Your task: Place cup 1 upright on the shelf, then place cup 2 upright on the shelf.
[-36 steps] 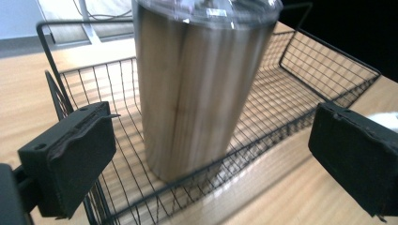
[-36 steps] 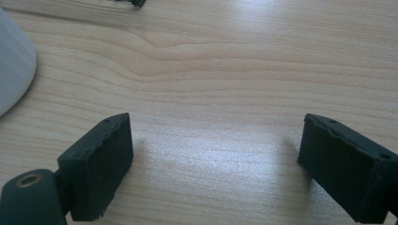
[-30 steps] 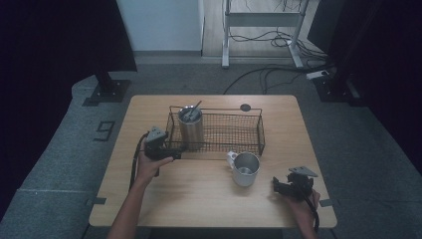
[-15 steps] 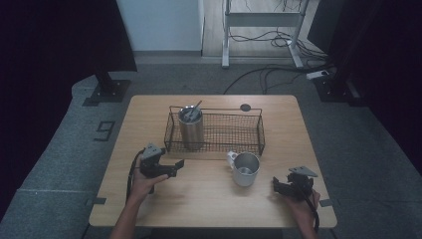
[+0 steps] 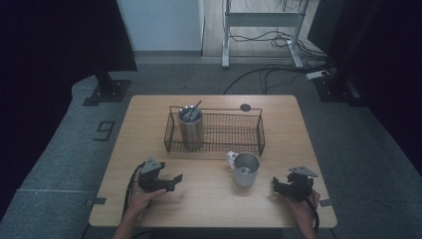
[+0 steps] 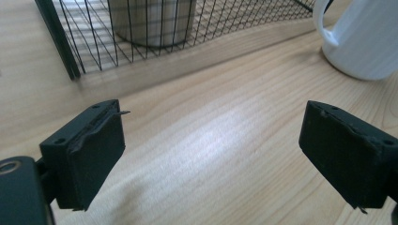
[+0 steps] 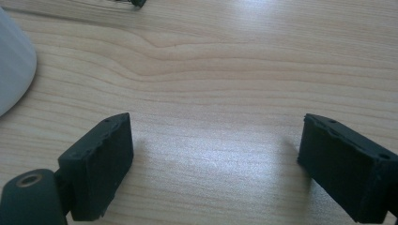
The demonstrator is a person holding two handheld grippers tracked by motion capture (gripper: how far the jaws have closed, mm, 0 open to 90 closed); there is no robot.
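1. Both tongs, left (image 5: 171, 180) and right (image 5: 278, 185), are held apart over bare pale wooden worktop (image 5: 209, 199); the left's jaws have just been closing.
2. A white mug (image 5: 246, 169) stands between them, nearer the right.
3. Beyond, a wire basket (image 5: 219, 133) holds a steel tumbler (image 5: 191, 127).
4. Grey carpet (image 5: 69, 149) surrounds.

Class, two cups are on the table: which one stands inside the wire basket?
The steel tumbler with a utensil in it; the white mug stands outside, on the bare table.
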